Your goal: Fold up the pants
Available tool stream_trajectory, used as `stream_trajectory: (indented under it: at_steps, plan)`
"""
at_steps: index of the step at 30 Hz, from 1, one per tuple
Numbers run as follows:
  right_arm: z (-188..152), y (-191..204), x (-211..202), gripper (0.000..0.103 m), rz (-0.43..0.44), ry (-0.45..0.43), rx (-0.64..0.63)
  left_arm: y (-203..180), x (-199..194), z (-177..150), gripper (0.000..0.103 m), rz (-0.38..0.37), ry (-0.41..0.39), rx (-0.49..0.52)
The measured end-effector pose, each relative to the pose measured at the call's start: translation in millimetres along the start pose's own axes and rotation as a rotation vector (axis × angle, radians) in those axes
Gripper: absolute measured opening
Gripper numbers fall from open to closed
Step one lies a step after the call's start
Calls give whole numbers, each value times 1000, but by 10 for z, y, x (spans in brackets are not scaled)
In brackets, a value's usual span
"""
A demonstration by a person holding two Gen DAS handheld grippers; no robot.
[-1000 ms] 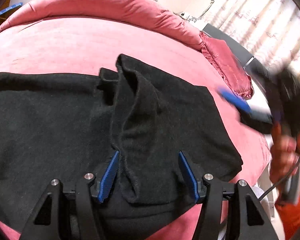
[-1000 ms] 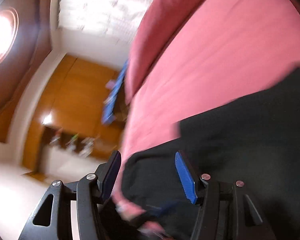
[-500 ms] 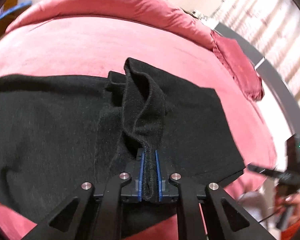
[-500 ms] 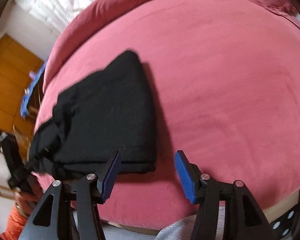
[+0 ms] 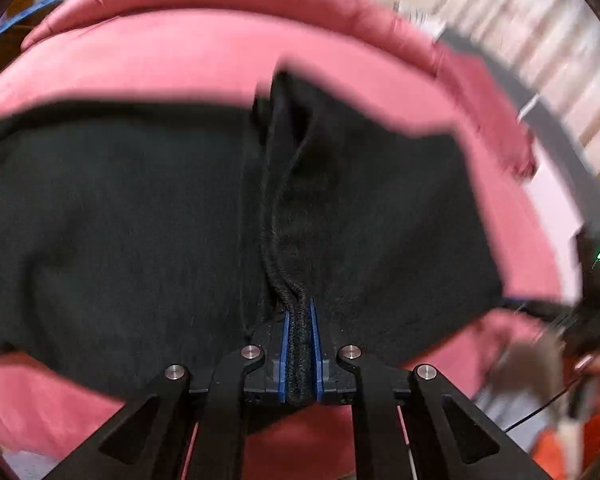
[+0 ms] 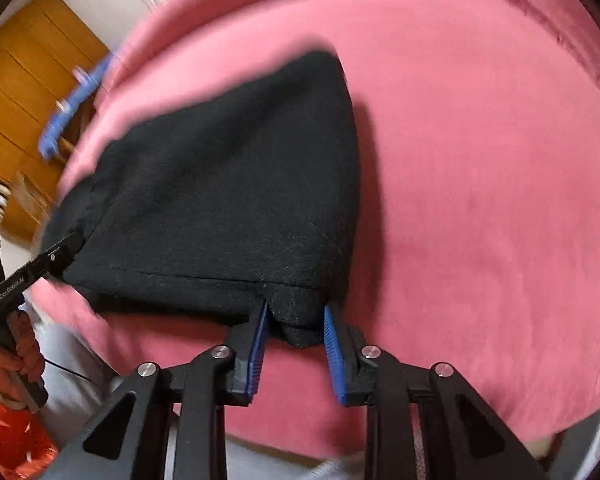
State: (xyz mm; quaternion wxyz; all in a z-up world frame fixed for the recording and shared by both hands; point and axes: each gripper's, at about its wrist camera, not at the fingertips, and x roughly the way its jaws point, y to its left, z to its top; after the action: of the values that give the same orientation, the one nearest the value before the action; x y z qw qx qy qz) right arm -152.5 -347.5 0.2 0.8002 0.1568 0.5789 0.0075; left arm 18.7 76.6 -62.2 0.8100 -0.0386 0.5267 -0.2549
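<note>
The black pants (image 5: 148, 216) lay folded on the pink bed (image 5: 180, 64), their near edge reaching the bed's front side. No container was in view.

The left tool (image 5: 299, 332) was clamped tight on a thick ridge of the fabric, its blue pads (image 5: 285, 344) pressed against the seam that ran up the middle of the cloth. From the right wrist view, the same tool (image 6: 66, 250) appeared at the far left corner of the pants (image 6: 236, 184), gripped by the person's left hand (image 6: 16, 364).

The right tool (image 6: 296, 340) stood partly open, with its blue pads (image 6: 256, 344) either side of the nearest corner of the pants; the pads were apart and had not pinched the cloth. The bed (image 6: 480, 160) spread out bare to the right of the garment.

Half a second before, the right tool had hung off the bed's front edge with only pink cover between its pads; now the corner of the pants sat between them. The left tool had already been closed on the ridge then, and a second before it had been open around it. The left wrist view had blurred with motion.

A wooden door (image 6: 32, 80) showed behind the bed.
</note>
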Motion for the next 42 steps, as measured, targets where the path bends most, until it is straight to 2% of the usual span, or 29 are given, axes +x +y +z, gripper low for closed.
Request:
stream_trajectory:
  at_steps: [2, 4, 6, 7, 9, 12, 13, 15, 17, 18, 19, 20, 21, 23, 26, 27, 28, 30, 32, 34, 35, 36, 37, 39, 42]
  plan:
    - [-37, -69, 41, 36, 15, 28, 30, -42, -114, -11, 13, -20, -54, 19]
    - [-26, -92, -118, 37, 3, -13, 34, -39, -257, 92, 30, -52, -96, 10]
    - [34, -91, -367, 40, -25, -111, 12, -13, -388, 238, 66, -28, -161, -3]
    - [91, -70, -439, 40, -29, -148, 10, 17, -400, 312, 70, -22, -184, -10]
    - [199, -35, -519, 40, -39, -229, 12, 61, -343, 518, 72, -28, -192, -51]
    - [354, 72, -373, 40, 9, -303, 3, 135, -34, 712, 79, -63, -124, -105]
    - [392, 99, -290, 40, 26, -318, -12, 146, 129, 768, 79, -51, -83, -124]
    - [455, 167, 11, 40, 21, -281, -32, 183, 430, 832, 78, -33, -15, -152]
    - [465, 201, 191, 40, -8, -246, -41, 136, 466, 821, 75, -19, -46, -154]
    - [448, 220, 284, 40, -13, -226, -45, 51, 443, 807, 39, -47, -68, -128]
    - [415, 237, 366, 40, -20, -203, -55, -58, 467, 818, 24, -39, -59, -108]
    - [380, 308, 441, 40, -47, -187, -83, -126, 455, 810, 22, -9, -55, -89]
    - [335, 350, 476, 40, -84, -196, -118, -171, 414, 809, 12, 5, -61, -74]
    - [272, 425, 480, 40, -126, -228, -165, -135, 248, 827, 12, -33, -79, -92]
    - [282, 400, 417, 40, -87, -216, -109, 20, 30, 831, 10, -73, -100, -156]
    - [277, 374, 378, 40, -64, -216, -91, 46, 13, 809, 10, -49, -105, -155]
    - [263, 349, 336, 40, -37, -218, -74, 75, 67, 758, 9, 16, -90, -134]
    - [224, 282, 238, 41, 12, -234, -47, 205, 275, 668, 3, 202, -17, -86]
    - [192, 150, 109, 42, 59, -279, 2, 326, 179, 578, 3, 124, -67, -136]
    - [178, -81, 2, 55, 101, -309, 86, 382, -17, 507, 6, 65, -135, -209]
    - [173, -183, 29, 64, 111, -320, 142, 394, -106, 461, 14, 39, -161, -221]
    - [174, -328, 20, 68, 122, -334, 200, 333, -161, 441, 22, 23, -175, -214]
    - [185, -464, 32, 68, 143, -341, 252, 235, -210, 429, 27, 20, -188, -185]
    - [221, -685, 66, 68, 194, -329, 326, 3, -249, 438, 45, 4, -216, -97]
    - [310, -874, 257, 69, 323, -265, 406, -378, -181, 414, 50, 1, -230, 68]
